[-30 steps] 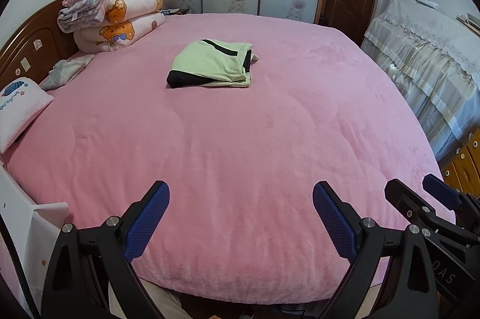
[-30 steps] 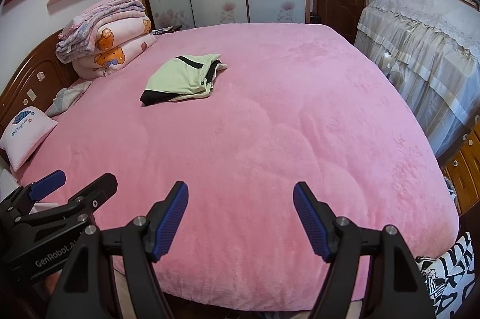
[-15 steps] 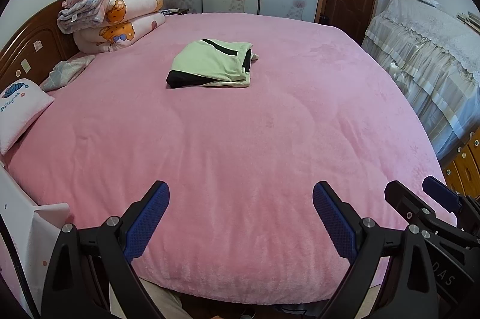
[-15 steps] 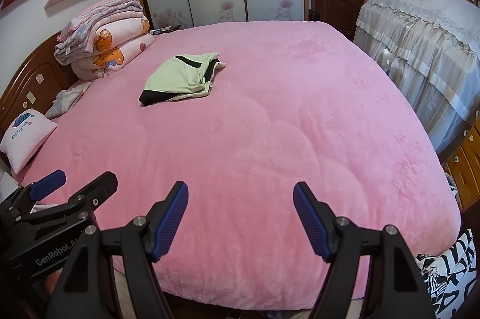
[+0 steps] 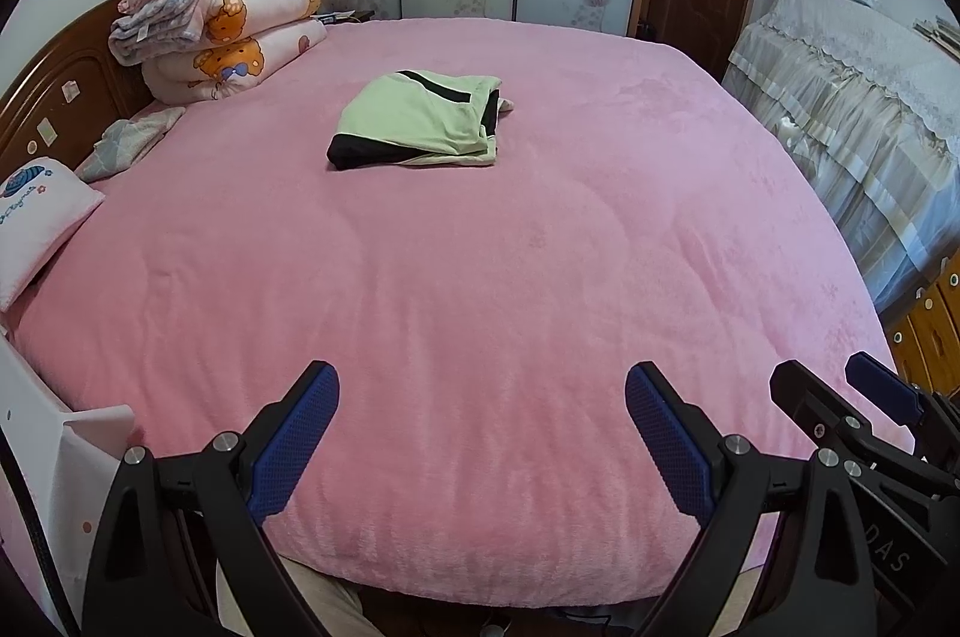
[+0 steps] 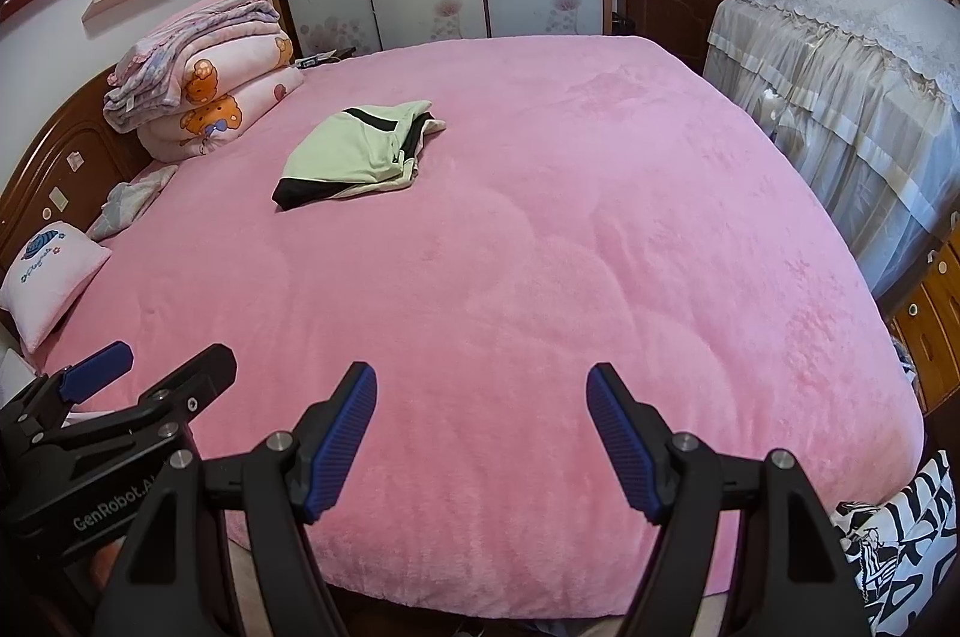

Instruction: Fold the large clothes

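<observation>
The pink bed (image 5: 480, 313) looks the same as a second ago; nothing has shifted. The green-and-black garment (image 5: 420, 121) lies folded mid-bed, well beyond both tools, so folding looks finished. The left hand-held gripper (image 5: 480, 415) and right hand-held gripper (image 6: 480, 421) hang released and empty at the bed's near edge.
</observation>
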A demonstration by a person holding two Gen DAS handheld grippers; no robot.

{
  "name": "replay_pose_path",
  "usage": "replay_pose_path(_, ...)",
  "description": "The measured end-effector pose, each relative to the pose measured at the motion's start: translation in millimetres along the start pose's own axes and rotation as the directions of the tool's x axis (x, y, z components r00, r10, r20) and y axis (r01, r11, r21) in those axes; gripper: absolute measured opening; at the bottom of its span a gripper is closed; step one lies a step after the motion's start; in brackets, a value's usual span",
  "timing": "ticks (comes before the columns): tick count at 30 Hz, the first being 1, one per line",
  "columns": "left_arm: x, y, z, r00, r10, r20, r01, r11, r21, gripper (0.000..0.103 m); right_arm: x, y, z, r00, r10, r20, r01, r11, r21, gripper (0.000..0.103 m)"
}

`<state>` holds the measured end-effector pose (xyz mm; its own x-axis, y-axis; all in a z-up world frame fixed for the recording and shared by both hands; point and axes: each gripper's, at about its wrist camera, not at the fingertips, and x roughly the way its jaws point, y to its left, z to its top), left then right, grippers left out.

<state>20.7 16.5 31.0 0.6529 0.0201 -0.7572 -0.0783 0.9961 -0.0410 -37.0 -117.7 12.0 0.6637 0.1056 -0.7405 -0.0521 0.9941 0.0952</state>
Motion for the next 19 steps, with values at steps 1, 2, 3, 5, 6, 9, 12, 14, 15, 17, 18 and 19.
replay_pose_path(1, 0.7, 0.1, 0.3, 1.0, 0.001, -0.002, -0.001, 1.0, 0.002, 0.095, 0.2, 0.3, 0.0, 1.0, -0.001, 0.0, 0.001, 1.0, 0.0, 0.073)
replay_pose_path(2, 1.3, 0.1, 0.3, 1.0, 0.002, -0.003, -0.002, 1.0, 0.003, 0.095, 0.5, 0.6, -0.1, 1.0, -0.001, -0.002, 0.001, 1.0, 0.001, 0.073)
replay_pose_path(3, 1.5, -0.9, -0.1, 1.0, 0.003, -0.004, -0.003, 1.0, 0.005, 0.095, 1.2, 0.8, -0.2, 1.0, -0.001, -0.003, 0.001, 1.0, 0.002, 0.073)
replay_pose_path(5, 2.4, -1.3, -0.4, 1.0, 0.004, -0.005, -0.004, 1.0, 0.009, 0.095, 2.7, 0.6, -0.3, 1.0, 0.0, -0.005, 0.0, 1.0, 0.003, 0.073)
replay_pose_path(6, 3.0, -1.3, -0.5, 1.0, 0.004, -0.006, -0.004, 1.0, 0.01, 0.095, 3.3, 0.5, 0.1, 1.0, 0.0, -0.007, 0.0, 1.0, 0.004, 0.073)
replay_pose_path(9, 4.6, -1.6, -0.6, 1.0, 0.004, -0.012, -0.004, 1.0, 0.01, 0.095, 5.0, 1.6, -1.0, 1.0, 0.002, -0.011, -0.001, 1.0, 0.007, 0.073)
replay_pose_path(12, 6.7, -1.4, -0.2, 1.0, 0.006, -0.018, -0.006, 1.0, 0.011, 0.095, 6.4, 1.7, -2.0, 1.0, 0.003, -0.015, -0.003, 1.0, 0.009, 0.073)
replay_pose_path(14, 7.6, -1.5, -0.2, 1.0, 0.008, -0.021, -0.008, 1.0, 0.012, 0.095, 7.2, 1.4, -2.9, 1.0, 0.003, -0.018, -0.003, 1.0, 0.01, 0.073)
replay_pose_path(15, 8.3, -1.1, 0.1, 1.0, 0.008, -0.022, -0.008, 1.0, 0.012, 0.095, 7.6, 1.2, -3.1, 1.0, 0.004, -0.02, -0.004, 1.0, 0.011, 0.073)
replay_pose_path(17, 8.7, -0.8, 0.2, 1.0, 0.008, -0.023, -0.008, 1.0, 0.012, 0.095, 7.9, 2.1, -3.3, 1.0, 0.004, -0.02, -0.004, 1.0, 0.011, 0.073)
replay_pose_path(18, 8.7, -0.8, 0.3, 1.0, 0.008, -0.023, -0.008, 1.0, 0.012, 0.095, 8.0, 2.1, -3.5, 1.0, 0.003, -0.019, -0.003, 1.0, 0.01, 0.073)
replay_pose_path(19, 8.9, -0.7, 0.1, 1.0, 0.008, -0.024, -0.008, 1.0, 0.012, 0.095, 8.0, 2.0, -3.4, 1.0, 0.003, -0.019, -0.003, 1.0, 0.01, 0.073)
